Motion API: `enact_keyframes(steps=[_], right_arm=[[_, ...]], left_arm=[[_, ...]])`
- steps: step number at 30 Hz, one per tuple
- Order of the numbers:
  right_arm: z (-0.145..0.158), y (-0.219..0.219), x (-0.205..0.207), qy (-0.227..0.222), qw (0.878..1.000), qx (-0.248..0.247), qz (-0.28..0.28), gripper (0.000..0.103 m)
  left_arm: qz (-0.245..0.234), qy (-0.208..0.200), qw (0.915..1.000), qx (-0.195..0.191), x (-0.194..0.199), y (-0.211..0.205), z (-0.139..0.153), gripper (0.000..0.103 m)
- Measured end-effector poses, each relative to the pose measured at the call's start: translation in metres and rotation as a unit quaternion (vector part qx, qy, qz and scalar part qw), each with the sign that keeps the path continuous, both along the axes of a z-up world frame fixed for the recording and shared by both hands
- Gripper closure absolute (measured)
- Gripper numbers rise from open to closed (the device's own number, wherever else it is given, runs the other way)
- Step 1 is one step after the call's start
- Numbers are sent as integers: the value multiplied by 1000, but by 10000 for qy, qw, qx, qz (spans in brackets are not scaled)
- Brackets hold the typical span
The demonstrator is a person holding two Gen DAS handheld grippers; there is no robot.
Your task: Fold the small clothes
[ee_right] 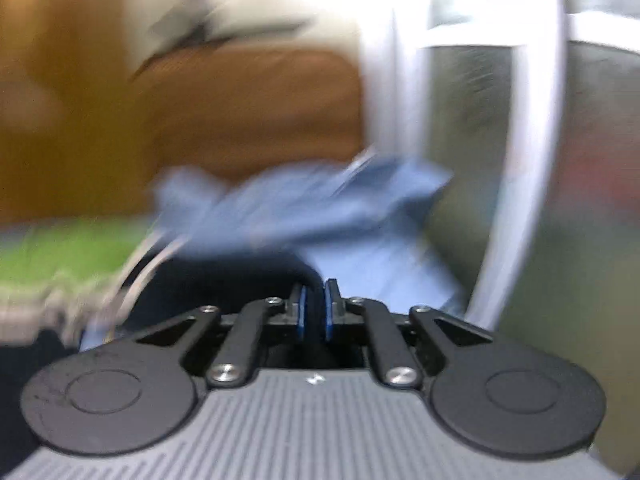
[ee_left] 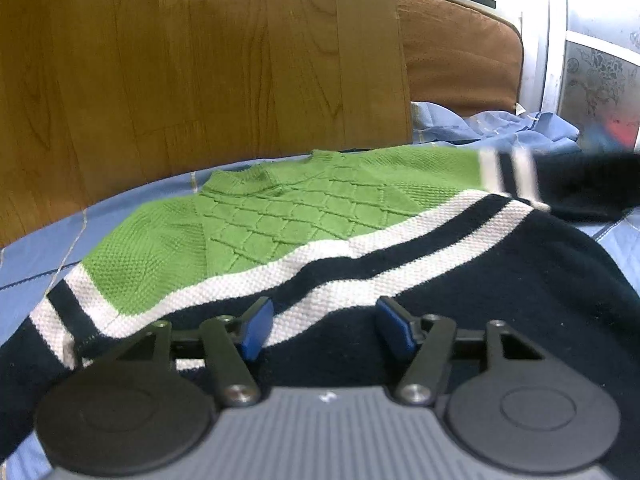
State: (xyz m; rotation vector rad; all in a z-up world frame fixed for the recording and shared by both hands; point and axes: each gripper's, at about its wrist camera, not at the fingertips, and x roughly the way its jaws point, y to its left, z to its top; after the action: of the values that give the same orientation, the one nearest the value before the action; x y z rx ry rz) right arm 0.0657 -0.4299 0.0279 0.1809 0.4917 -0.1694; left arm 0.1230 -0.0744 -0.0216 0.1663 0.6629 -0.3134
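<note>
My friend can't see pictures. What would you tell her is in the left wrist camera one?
A small knitted sweater, green on top with white and navy stripes below, lies spread flat on a blue sheet. The left tongs hang open just above its navy part, gripping nothing. A wooden board stands behind.

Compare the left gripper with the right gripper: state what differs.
The left gripper stands open, blue pads apart above the sweater, gripping nothing; the right gripper is nearly shut, apparently pinching dark fabric. The left view is sharp; the right is blurred. Both have blue pads on black linkages.
</note>
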Motion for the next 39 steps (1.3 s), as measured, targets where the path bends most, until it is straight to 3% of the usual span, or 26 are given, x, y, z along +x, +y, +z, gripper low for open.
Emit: enact_keyframes(steps=[3, 7, 10, 12, 16, 21, 24, 27, 31, 34, 37, 38, 39], right_arm=[[35, -21, 20, -199, 9993, 328, -12, 91], [55, 7, 37, -82, 9988, 270, 392, 91], [66, 31, 36, -57, 9892, 1087, 981, 91], [75, 54, 33, -19, 9762, 1600, 1461, 91], [96, 116, 41, 111, 9450, 2275, 2346, 91], [101, 209, 72, 415, 9225, 2233, 3121, 91], [86, 264, 95, 770, 9133, 2080, 3415, 91], [64, 308, 112, 1109, 9056, 1982, 3583, 91], [49, 343, 125, 1218, 9081, 1905, 3524, 91], [44, 349, 145, 1173, 9256, 1773, 3132, 91], [41, 339, 158, 1101, 9316, 2073, 2775, 89], [39, 338, 159, 1040, 9296, 2219, 2752, 83], [37, 340, 161, 1078, 9225, 2449, 2782, 66]], left_arm=[[9, 28, 10000, -53, 1, 4, 0, 43], [-29, 88, 9996, -272, 2, 13, 3, 42], [-50, 151, 9960, -877, 1, 33, 11, 42], [38, 243, 9884, -1498, 4, 58, 22, 42], [294, 198, 9733, -2269, 8, 103, 39, 42], [623, 98, 9502, -3052, 6, 155, 37, 42], [773, 262, 9358, -3431, 12, 178, 32, 42], [937, 299, 9285, -3580, 16, 189, 30, 42], [1192, 357, 9235, -3629, 21, 199, 24, 42], [1286, 344, 9217, -3644, 23, 204, 23, 42], [1379, 378, 9185, -3687, 26, 208, 20, 42], [1355, 433, 9175, -3715, 28, 209, 19, 42], [1303, 488, 9174, -3730, 30, 208, 17, 42]])
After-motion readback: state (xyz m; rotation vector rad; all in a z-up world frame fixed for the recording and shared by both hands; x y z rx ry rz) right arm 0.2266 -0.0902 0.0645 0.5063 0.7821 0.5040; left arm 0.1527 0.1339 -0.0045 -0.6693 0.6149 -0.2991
